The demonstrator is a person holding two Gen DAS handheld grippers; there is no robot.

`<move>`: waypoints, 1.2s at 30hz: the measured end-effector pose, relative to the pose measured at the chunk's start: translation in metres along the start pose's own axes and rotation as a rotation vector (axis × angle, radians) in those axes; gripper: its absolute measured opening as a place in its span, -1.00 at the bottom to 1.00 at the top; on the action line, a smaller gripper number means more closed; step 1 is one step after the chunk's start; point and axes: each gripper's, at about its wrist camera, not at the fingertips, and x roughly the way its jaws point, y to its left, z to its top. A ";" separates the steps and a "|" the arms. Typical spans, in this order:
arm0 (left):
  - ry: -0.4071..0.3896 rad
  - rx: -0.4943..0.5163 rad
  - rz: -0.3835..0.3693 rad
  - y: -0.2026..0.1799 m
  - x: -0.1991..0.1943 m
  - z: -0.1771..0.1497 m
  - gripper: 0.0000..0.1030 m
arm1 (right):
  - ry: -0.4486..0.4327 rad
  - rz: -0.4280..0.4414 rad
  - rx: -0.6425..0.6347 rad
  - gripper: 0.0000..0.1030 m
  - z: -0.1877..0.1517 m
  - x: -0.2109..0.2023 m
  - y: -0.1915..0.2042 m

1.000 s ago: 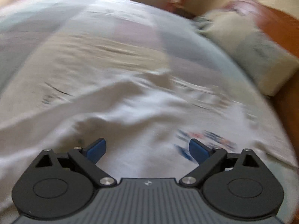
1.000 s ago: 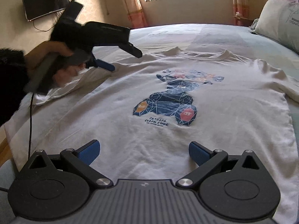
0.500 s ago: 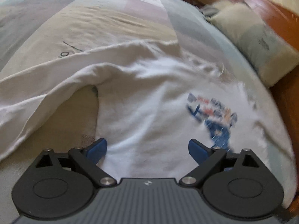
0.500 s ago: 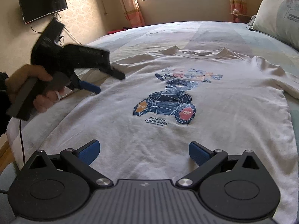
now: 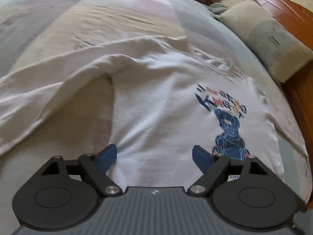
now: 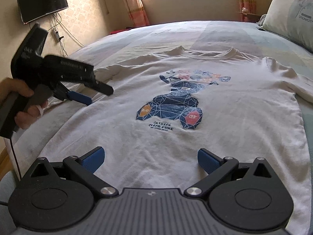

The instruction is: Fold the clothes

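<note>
Shirt (image 6: 195, 101) lies flat, print up, on the bed (image 6: 225, 33), collar toward the window. My right gripper (image 6: 151, 157) hovers over its hem, fingers spread and empty. My left gripper (image 5: 154, 154) hangs by the side seam below the sleeve (image 5: 58, 82), fingers spread too.

"CRYSTAL CLEAR PURE" under the blue graphic on the white T-shirt (image 6: 195, 137), "be" and "ar" in its hexagons, "DREAMCITY" on the pillow (image 6: 293, 17)
</note>
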 end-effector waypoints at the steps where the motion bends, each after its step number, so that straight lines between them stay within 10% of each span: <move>1: 0.002 0.011 -0.037 -0.004 -0.002 0.001 0.67 | -0.001 0.000 0.001 1.00 0.000 0.000 0.000; 23: 0.051 0.101 0.046 -0.014 -0.012 -0.050 0.73 | 0.062 -0.011 -0.005 1.00 -0.003 0.001 0.007; 36: 0.073 0.116 0.027 -0.025 -0.056 -0.109 0.74 | 0.104 -0.127 -0.213 1.00 -0.017 0.008 0.031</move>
